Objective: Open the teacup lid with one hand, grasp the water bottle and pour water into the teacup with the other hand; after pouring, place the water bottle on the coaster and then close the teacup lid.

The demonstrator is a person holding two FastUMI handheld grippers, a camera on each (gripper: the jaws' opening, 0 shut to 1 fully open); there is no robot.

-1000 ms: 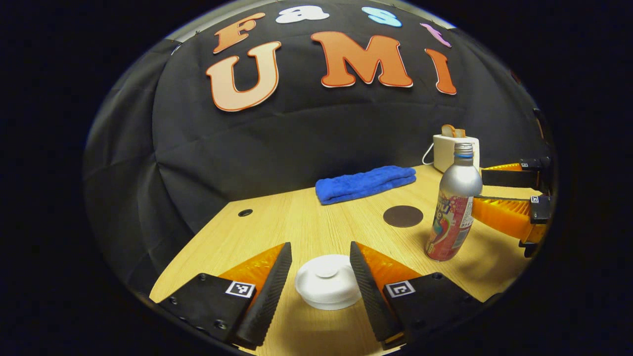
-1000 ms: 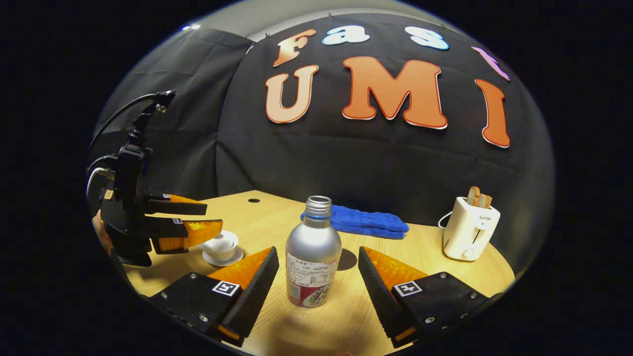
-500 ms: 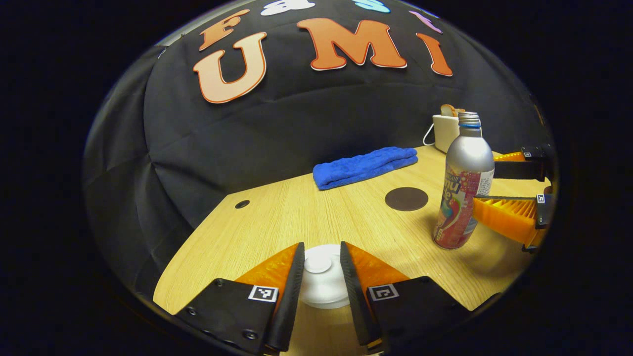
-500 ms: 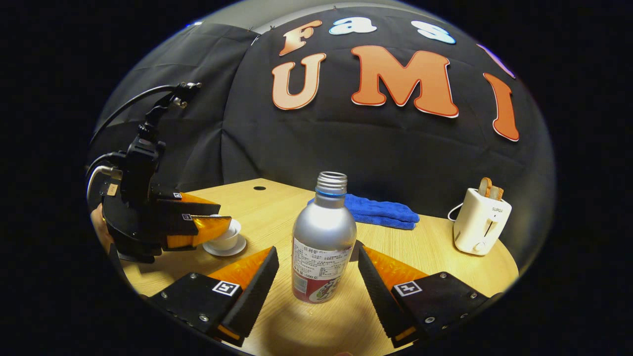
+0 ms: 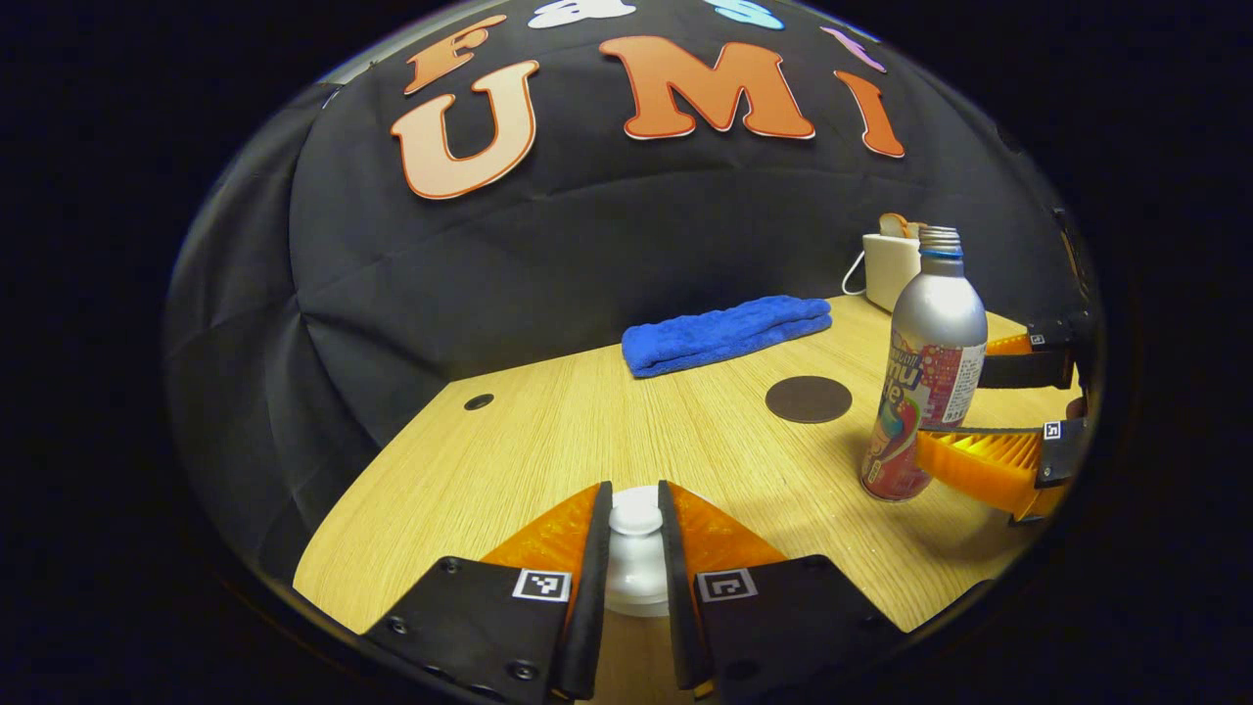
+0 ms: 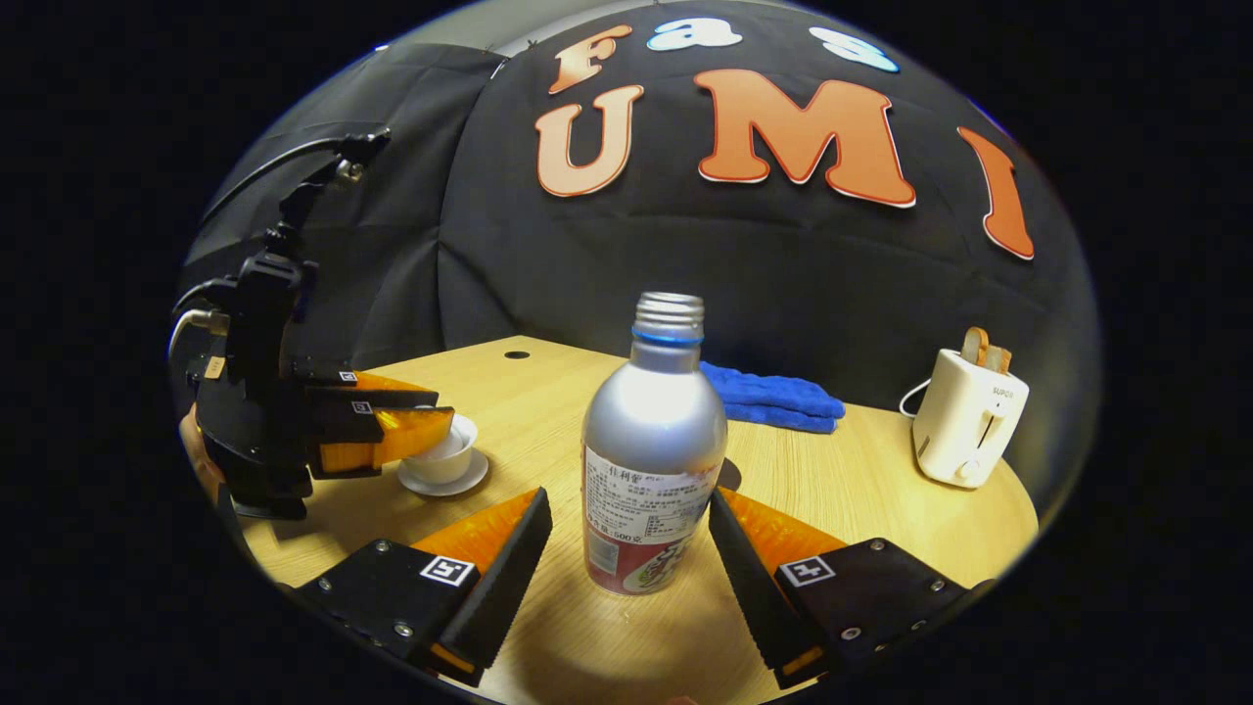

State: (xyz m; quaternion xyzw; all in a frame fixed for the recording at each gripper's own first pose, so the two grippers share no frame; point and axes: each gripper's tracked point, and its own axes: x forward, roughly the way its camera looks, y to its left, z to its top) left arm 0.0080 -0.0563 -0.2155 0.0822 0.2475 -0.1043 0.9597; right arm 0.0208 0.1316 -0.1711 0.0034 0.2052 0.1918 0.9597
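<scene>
Since a second ago the left gripper (image 5: 634, 519) has narrowed from wide open to a slim gap, and its fingers now press on both sides of the knob of the white lid (image 5: 634, 563), which sits on the teacup (image 6: 442, 456) near the table's near left edge. The water bottle (image 6: 654, 450) looms larger in the right gripper view than before: the right gripper (image 6: 626, 539) has come closer, its fingers spread wide on either side of the bottle's lower body (whether the right one touches, I cannot tell). The bottle stands upright and uncapped, just in front of the dark round coaster (image 5: 809, 399). The wooden table (image 5: 548, 441) also carries a folded blue towel (image 5: 726, 333) along its back edge and a white toaster (image 6: 967, 419) toward the back right corner. Black cloth (image 5: 548, 245) walls the booth.
</scene>
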